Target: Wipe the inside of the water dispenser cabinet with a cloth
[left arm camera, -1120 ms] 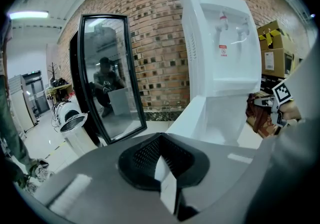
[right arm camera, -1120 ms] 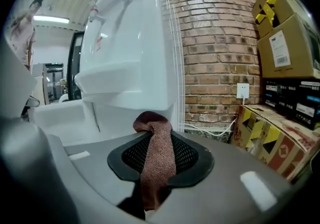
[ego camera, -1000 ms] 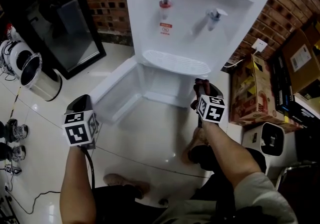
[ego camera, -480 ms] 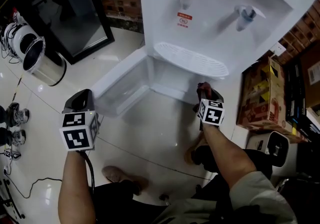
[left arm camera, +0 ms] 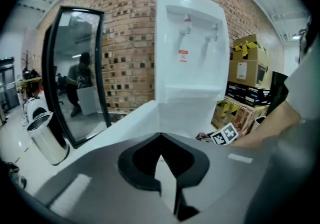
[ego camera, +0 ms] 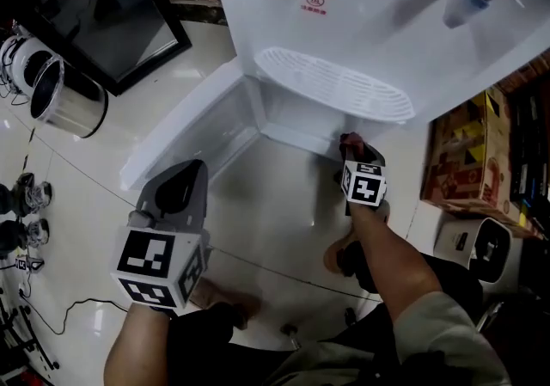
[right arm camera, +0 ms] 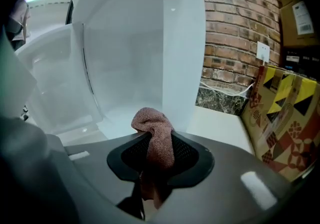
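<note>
— What do we have in our right tongs (right arm camera: 156, 144)?

— The pinkish-brown cloth (right arm camera: 154, 127). The jaws pinch it, just a little apart, and a bunch of it sticks up in front.

— Where is it?

— Right at the open cabinet (right arm camera: 125, 58) under the white water dispenser (ego camera: 378, 23), near the right side. We can't tell if it touches the wall.

— And our left tongs (left arm camera: 161, 154)?

— Closed tight with nothing in them, out by the open door (ego camera: 180, 131), well away from the cloth.
</note>
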The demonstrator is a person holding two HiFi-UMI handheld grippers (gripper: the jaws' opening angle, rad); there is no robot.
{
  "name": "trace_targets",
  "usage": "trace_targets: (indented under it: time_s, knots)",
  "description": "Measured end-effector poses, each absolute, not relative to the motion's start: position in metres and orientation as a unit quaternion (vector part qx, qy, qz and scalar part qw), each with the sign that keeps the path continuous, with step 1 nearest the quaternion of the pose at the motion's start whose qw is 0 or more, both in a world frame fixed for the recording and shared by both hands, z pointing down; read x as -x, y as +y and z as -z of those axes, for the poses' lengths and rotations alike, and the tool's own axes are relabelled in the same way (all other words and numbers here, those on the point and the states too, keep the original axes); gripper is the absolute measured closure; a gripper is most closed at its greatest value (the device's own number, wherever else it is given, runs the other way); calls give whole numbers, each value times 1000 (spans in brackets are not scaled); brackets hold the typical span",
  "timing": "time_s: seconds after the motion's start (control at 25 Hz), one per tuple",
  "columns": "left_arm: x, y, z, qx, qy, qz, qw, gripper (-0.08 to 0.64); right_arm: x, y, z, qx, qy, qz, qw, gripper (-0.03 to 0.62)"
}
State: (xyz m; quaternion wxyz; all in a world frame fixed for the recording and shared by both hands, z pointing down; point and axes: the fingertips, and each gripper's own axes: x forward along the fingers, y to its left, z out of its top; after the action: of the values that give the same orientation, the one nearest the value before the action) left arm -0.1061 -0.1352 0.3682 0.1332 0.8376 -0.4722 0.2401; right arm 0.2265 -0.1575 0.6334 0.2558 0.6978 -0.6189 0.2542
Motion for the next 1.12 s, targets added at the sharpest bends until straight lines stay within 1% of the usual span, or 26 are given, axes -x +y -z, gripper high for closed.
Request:
trace_targets:
  time_s: [0.2, 0.32, 0.48, 0.68, 0.8, 0.88, 0.96, 1.0, 1.12]
  knots:
    - [67, -134, -372, -855, -433, -248, 139, 560, -220, -157, -666, -686, -611, -283, 276, 476]
    - [57, -133, -374, -855, -424, -255, 158, 560, -218, -157, -687, -676, -606, -304, 287, 476]
    - [59, -130, -389, -850, -417, -275, 167, 560, -218, -159, -704, -680, -593, -318, 291, 476]
    - [64, -133, -389, -845, -424, -272, 180, 560, -218, -161, -710, -686, -584, -320, 294, 476]
    - [66, -135, -384, -847, -427, -263, 178, 560, -217, -159, -706, -688, -575, -324, 301, 476]
    - [70, -136, -378, -846, -433, -256, 178, 560, -204, -165, -693, -688, -586, -306, 301, 476]
    - [75, -136, -373, -845, -439, -250, 177, 560, -176, -181, -670, -681, -618, -278, 277, 477]
    - [77, -137, -370, -844, -442, -246, 176, 560, -159, -191, -657, -678, -636, -269, 252, 477]
    - [86, -135, -363, -842, -451, -238, 174, 560, -119, -222, -612, -674, -674, -262, 149, 477]
